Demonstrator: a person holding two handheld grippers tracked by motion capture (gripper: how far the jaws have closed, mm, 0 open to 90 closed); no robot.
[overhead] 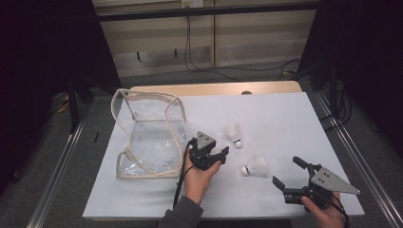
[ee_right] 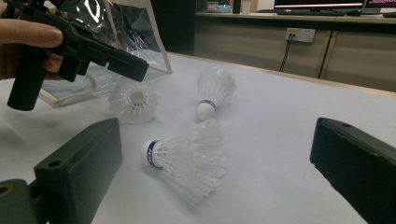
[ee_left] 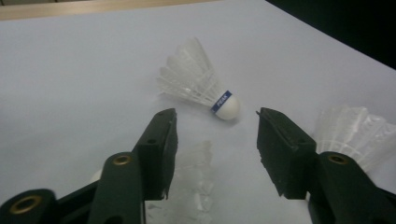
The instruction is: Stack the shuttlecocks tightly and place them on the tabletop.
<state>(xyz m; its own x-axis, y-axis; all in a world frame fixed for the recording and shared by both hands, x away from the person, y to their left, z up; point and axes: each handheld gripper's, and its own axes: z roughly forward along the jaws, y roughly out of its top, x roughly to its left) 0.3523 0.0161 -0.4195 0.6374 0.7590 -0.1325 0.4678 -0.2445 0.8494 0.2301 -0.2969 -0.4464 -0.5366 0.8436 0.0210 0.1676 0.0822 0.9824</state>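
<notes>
Hovering over a shuttlecock (ee_left: 194, 186), maybe not touching, the left tool (ee_left: 215, 135) is spread; right tool (ee_right: 210, 172) spread wide.

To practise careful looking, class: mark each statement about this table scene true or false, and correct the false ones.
1. Three shuttlecocks lie on the table. True: the far shuttlecock, the near shuttlecock and a third shuttlecock.
2. The left gripper clamps a shuttlecock. False: its jaws stand apart, empty.
3. The clear bag lies left of the shuttlecocks in the high view. True.
4. The right gripper is shut. False: open.
</notes>
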